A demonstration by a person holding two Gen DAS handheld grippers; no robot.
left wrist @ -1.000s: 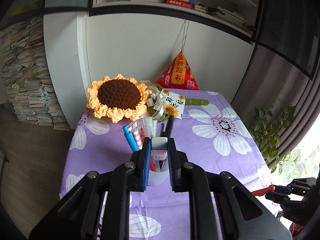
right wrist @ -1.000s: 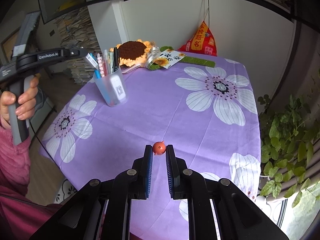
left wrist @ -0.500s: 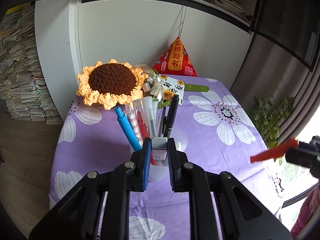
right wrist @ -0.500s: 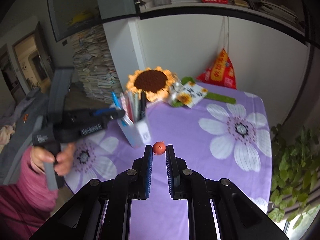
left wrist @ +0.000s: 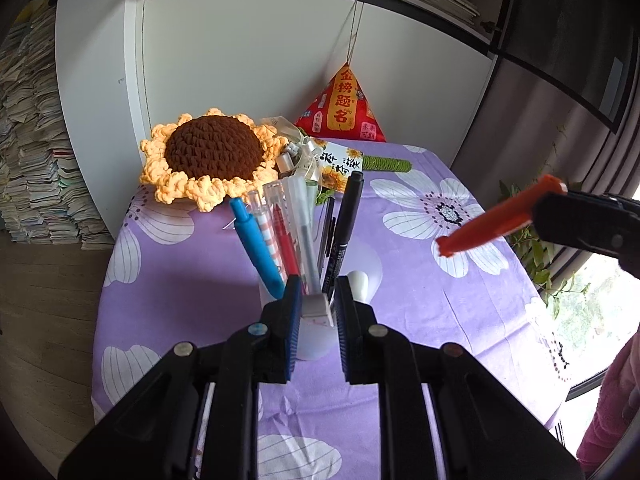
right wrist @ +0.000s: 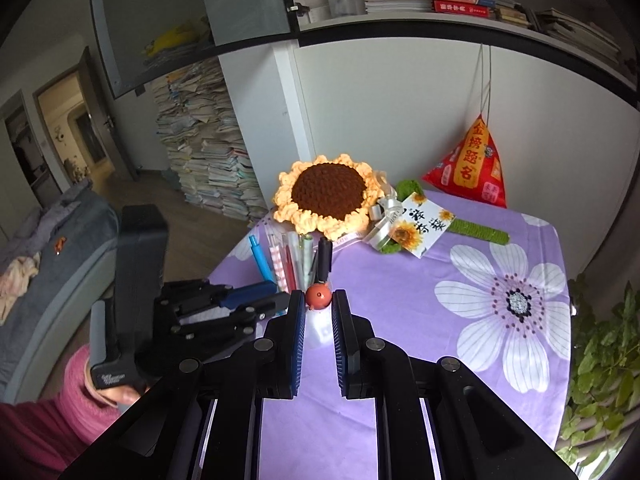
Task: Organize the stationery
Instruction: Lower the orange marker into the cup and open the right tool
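In the left wrist view, the books (left wrist: 28,152) are stacked at the far left edge, and right of them the sunflower (left wrist: 210,156) lies at the back of the purple counter (left wrist: 420,304). At centre your left gripper (left wrist: 316,308) is clamped on the rim of the white cup (left wrist: 316,340), which is lifted above the counter and holds a blue pen (left wrist: 256,246), a red pen (left wrist: 285,240), clear pens and a black pen (left wrist: 344,224). Behind it at upper centre hangs the red pouch (left wrist: 346,110). At the right of the frame your right gripper (left wrist: 538,208) is closed on an orange pen (left wrist: 492,222), whose tip points down-left toward the cup and is apart from it. In the right wrist view, your left hand (right wrist: 116,392) holds its handle at lower left, the cup's pens stand just left of centre, and the orange pen (right wrist: 318,297) appears end-on between the right gripper's fingers (right wrist: 298,320) at centre. The plant (right wrist: 600,368) fills the right edge.
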